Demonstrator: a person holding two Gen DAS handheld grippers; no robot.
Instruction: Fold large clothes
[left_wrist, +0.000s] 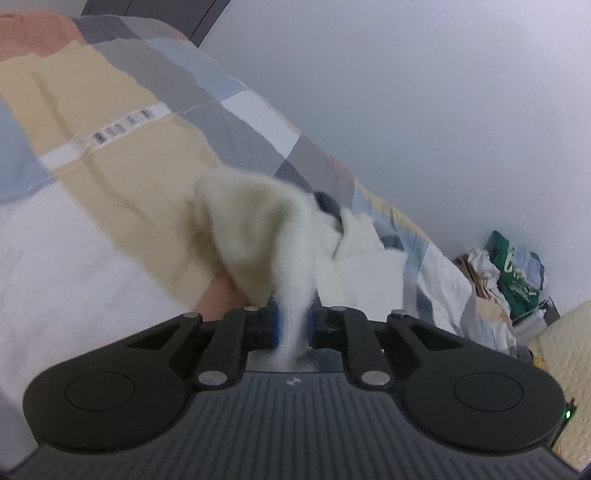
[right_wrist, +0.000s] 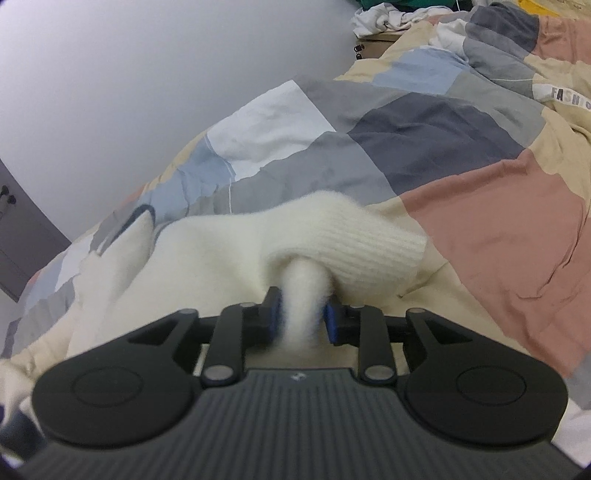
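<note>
Fingers of both the left gripper (left_wrist: 294, 326) and right gripper (right_wrist: 303, 317) clench the cream sweater (right_wrist: 221, 251); I'd keep tension even, lowering it flat onto the bed (right_wrist: 498, 229).

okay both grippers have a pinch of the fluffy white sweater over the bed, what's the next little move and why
Probably draw the two grippers apart and lift. The left gripper and right gripper are each shut on a bunch of the cream sweater, which sags crumpled onto the patchwork duvet; it seems to need spreading before any fold.
</note>
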